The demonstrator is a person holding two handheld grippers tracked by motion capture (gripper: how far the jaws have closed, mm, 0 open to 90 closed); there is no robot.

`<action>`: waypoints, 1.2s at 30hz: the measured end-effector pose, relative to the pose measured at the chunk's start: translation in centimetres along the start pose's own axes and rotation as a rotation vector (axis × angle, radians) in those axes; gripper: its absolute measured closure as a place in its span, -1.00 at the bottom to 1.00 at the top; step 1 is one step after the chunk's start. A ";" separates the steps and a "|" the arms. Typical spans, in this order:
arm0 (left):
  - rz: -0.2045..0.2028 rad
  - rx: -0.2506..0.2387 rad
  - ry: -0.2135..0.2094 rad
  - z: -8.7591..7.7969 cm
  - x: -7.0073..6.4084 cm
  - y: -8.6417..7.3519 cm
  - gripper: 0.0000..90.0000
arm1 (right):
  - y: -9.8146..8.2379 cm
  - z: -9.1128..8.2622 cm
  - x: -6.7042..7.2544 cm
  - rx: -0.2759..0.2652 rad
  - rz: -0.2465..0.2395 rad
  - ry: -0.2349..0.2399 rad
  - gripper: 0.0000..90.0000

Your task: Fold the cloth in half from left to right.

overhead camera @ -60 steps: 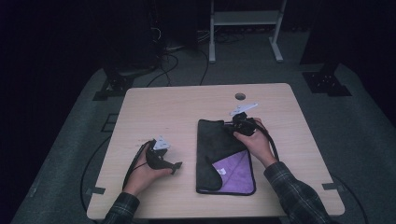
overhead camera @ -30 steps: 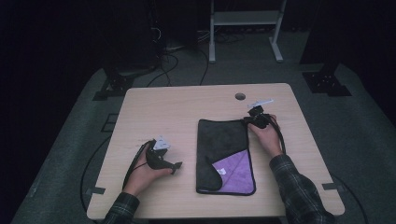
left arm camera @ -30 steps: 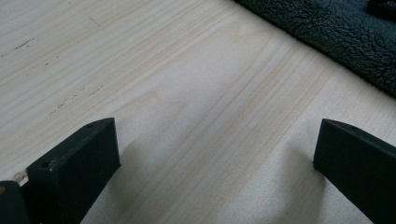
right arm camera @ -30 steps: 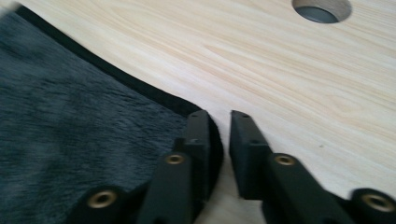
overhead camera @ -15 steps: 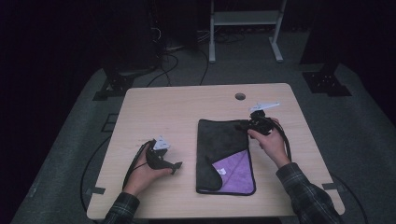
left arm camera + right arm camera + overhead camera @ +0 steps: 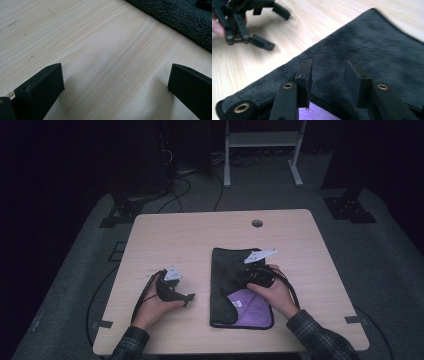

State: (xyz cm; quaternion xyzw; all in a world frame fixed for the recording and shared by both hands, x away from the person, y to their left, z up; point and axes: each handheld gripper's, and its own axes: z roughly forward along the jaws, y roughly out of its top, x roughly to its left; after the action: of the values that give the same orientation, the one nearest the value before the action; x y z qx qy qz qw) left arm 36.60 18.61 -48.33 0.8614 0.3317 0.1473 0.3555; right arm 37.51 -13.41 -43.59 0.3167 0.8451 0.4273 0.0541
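Centrally, cloth: dark grey fleece cloth with purple underside, flat on pale wooden worktop.
Right claw: just been opening, released above cloth.
Left claw: released, lower left.

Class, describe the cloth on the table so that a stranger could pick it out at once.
Start at the pale wooden table and look to its right half, between the person's two hands. There lies a dark grey fleecy cloth, folded flat into a tall rectangle. Its near right corner shows a bright purple underside, the one patch of colour on the table.

Dark fleece cloth lies flat on table; one corner folded (purple underside).
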 end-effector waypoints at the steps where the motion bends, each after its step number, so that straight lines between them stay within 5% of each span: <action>1: 0.000 0.000 0.000 0.0 0.0 0.0 -1.00 | 0.0 0.4 0.3 0.008 -0.007 0.008 0.24; 10: 0.003 0.000 0.000 0.0 0.0 0.0 -1.00 | -0.4 3.5 2.2 0.082 -0.027 0.043 0.14; 16: 0.002 0.000 0.001 0.0 0.0 0.0 -1.00 | -0.9 4.9 2.7 0.125 -0.084 0.002 0.29; 23: 0.002 0.000 0.001 0.0 0.0 0.0 -1.00 | -0.9 4.4 2.4 0.103 -0.059 -0.004 0.93; 36: 0.000 0.000 0.001 0.0 0.0 0.0 -1.00 | -1.5 0.1 1.9 0.088 -0.039 0.017 0.96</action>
State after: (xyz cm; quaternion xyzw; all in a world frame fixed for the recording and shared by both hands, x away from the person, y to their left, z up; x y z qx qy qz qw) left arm 36.59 18.61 -48.33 0.8613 0.3318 0.1477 0.3553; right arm 35.31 -12.95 -44.44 0.2984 0.8695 0.3914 0.0412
